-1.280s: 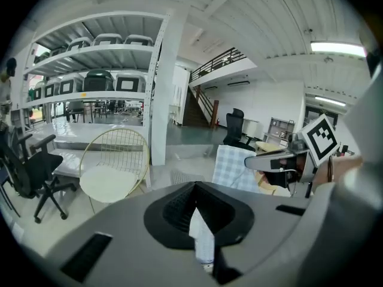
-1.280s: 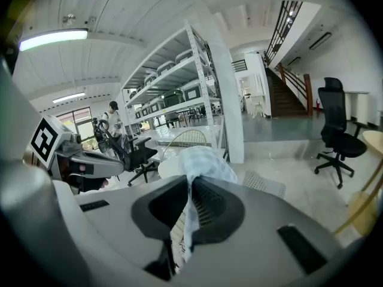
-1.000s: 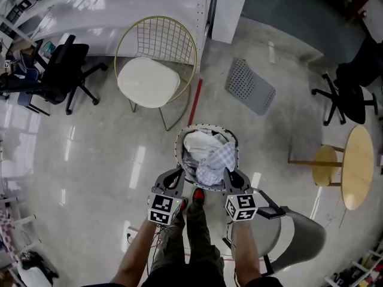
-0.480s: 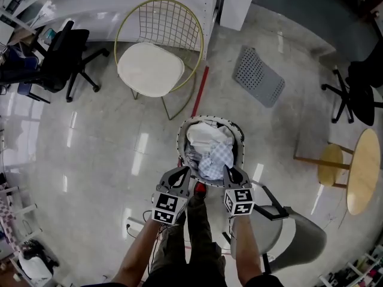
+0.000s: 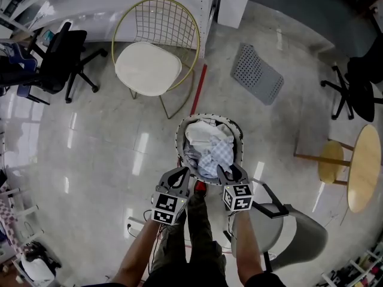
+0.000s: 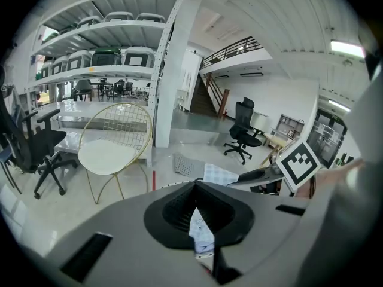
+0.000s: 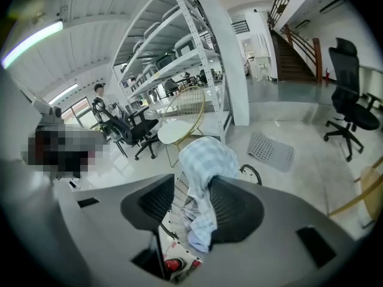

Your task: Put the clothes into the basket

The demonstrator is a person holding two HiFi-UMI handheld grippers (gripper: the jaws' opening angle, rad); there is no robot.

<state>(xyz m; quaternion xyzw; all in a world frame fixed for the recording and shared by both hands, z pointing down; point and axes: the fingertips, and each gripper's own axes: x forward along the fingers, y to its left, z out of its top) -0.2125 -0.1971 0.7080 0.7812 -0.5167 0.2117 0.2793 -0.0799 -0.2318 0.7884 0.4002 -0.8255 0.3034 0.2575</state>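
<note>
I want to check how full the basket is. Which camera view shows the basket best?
The head view: it looks down into the whole basket, filled with clothes. The two gripper views show only slivers of its rim and wall.

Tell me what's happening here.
A person stands over a basket full of clothes, with a tool in each hand. The right tool has just been opening its jaws, and a checked cloth lies between them, draped toward the basket. The left tool, jaws together, sits at the basket's near rim.

Basket [image 5: 178,145] floor under heaped clothes [image 5: 206,142]
</note>
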